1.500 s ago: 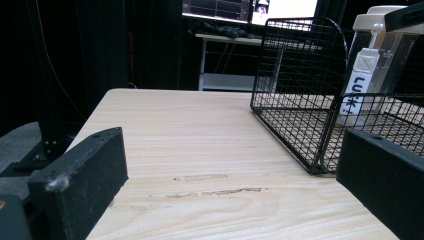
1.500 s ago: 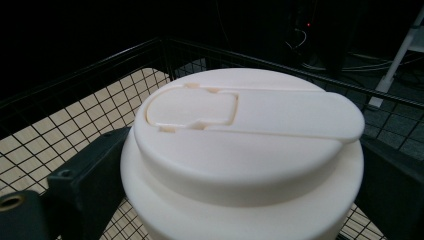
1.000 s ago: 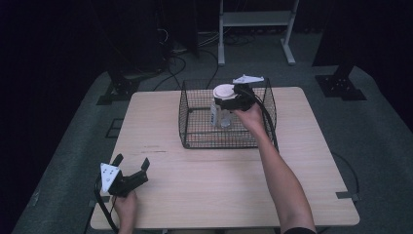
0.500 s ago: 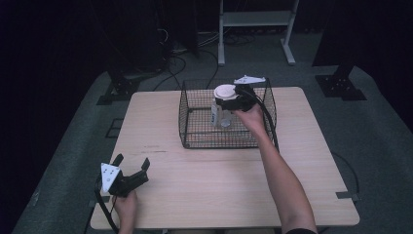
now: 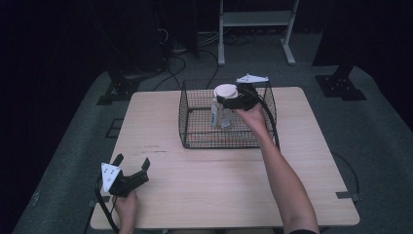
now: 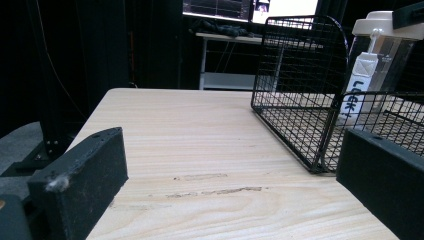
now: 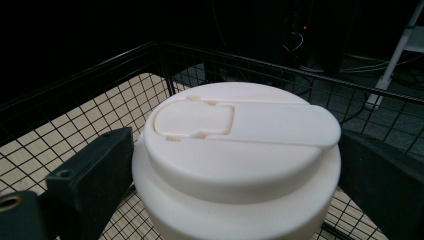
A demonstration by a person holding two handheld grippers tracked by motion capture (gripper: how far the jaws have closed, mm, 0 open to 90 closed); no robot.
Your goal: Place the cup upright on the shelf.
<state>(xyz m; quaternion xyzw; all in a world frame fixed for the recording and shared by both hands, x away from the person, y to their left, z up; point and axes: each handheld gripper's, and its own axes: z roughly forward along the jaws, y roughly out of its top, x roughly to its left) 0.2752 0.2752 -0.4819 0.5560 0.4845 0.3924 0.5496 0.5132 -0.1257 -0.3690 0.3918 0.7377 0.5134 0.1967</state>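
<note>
A clear container [image 5: 220, 113] with a cream flip-top lid [image 7: 240, 135] stands upright inside a black wire basket [image 5: 195, 144] at the back middle of the table. My right gripper [image 5: 229, 100] reaches into the basket from the right, and its jaws press on both sides of the lid, shut on it. In the left gripper view the container [image 6: 367, 75] carries a white label behind the basket's [image 6: 300, 90] mesh. My left gripper [image 5: 131, 161] rests near the table's front left corner, open, with nothing between its jaws [image 6: 232, 150].
The light wooden table [image 5: 219, 185] has bare surface between the basket and the front edge. A white metal frame [image 5: 255, 29] and dark stands and cables sit on the floor behind the table.
</note>
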